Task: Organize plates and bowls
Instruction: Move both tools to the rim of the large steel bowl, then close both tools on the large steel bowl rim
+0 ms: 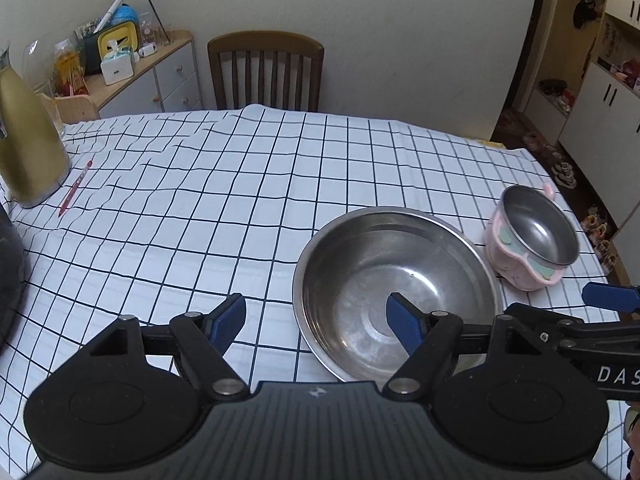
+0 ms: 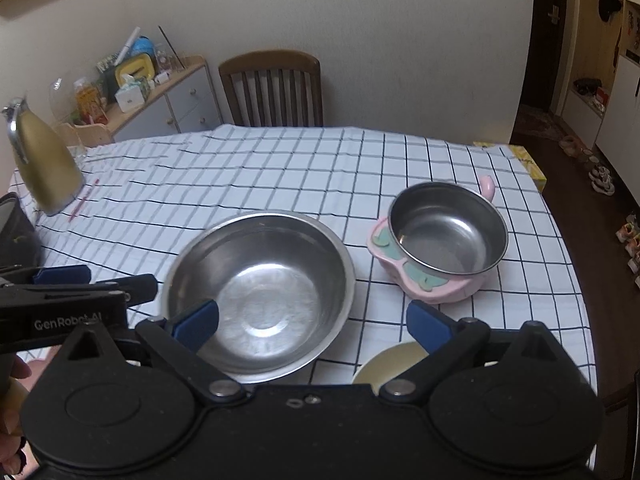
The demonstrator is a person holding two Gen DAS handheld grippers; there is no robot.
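Observation:
A wide steel bowl point(image 1: 396, 292) point(image 2: 262, 292) rests on the checked tablecloth near the front edge. To its right stands a smaller pink bowl with a steel lining point(image 1: 532, 240) point(image 2: 444, 240). A pale yellow dish point(image 2: 390, 362) peeks out at the front, half hidden behind my right gripper. My left gripper point(image 1: 318, 326) hangs open above the big bowl's left rim, one finger over the bowl, one over the cloth. My right gripper point(image 2: 314, 326) is open too, spanning the big bowl's right rim, with nothing between its fingers.
A gold jug point(image 1: 28, 148) point(image 2: 46, 164) and a red pen point(image 1: 74, 189) lie at the far left of the table point(image 1: 200, 200). A wooden chair point(image 1: 266, 70) stands behind it. A yellow box point(image 2: 524, 160) sits at the back right corner.

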